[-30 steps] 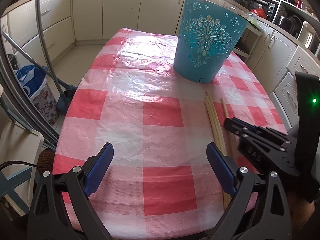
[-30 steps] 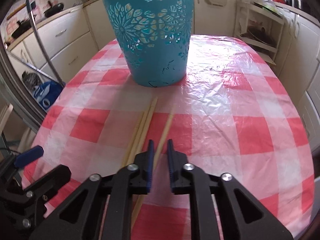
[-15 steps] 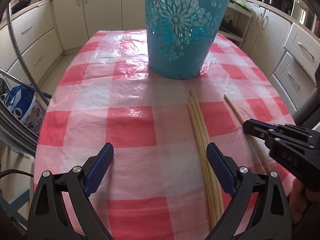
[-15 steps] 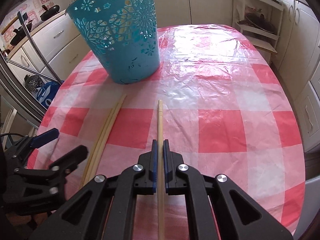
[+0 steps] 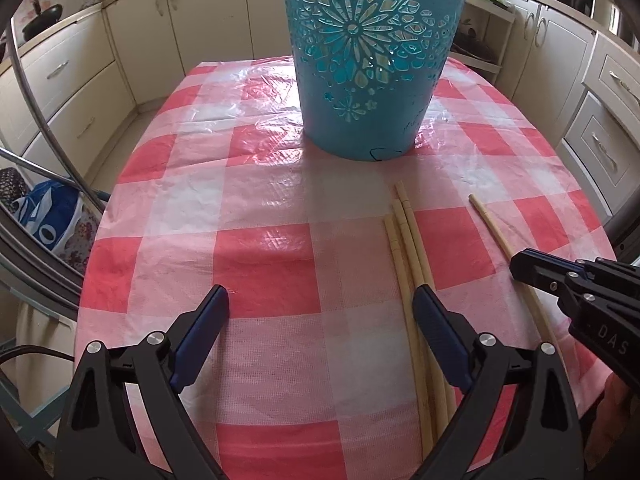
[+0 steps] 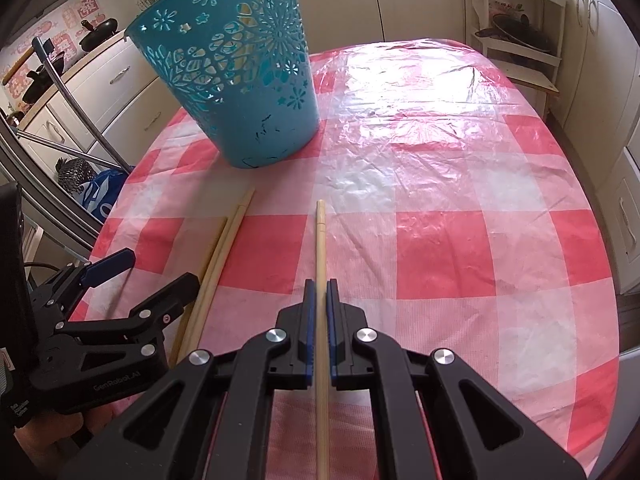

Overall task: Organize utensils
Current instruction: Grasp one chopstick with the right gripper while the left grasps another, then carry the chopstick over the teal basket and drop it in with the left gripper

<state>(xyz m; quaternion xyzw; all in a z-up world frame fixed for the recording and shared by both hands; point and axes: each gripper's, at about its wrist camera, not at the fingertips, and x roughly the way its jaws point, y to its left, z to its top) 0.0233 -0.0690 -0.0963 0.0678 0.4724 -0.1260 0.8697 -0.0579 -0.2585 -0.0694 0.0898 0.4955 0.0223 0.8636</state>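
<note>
A teal cut-out basket [image 5: 370,52] [image 6: 244,92] stands upright on the red-and-white checked tablecloth [image 5: 264,248]. In front of it lie three pale wooden chopsticks [image 5: 410,248] [image 6: 222,248] side by side. A single chopstick [image 6: 321,256] [image 5: 494,226] lies apart to their right, and my right gripper [image 6: 319,288] [image 5: 520,266] is shut on it, the stick running straight between the blue pads. My left gripper [image 5: 322,300] stands open just above the cloth, its right finger [image 5: 436,328] over the three chopsticks, nothing between its pads.
Cream kitchen cabinets [image 5: 72,80] ring the table. Metal chair tubing [image 5: 36,168] and a blue-and-white bag [image 5: 48,216] sit off the table's left edge. A shelf rack with pans [image 6: 516,36] stands at the far right. The tablecloth's right half [image 6: 460,208] holds nothing.
My right gripper closed onto the single chopstick and lined up with it. Both grippers shifted so the basket now sits nearer the middle of the left wrist view.
</note>
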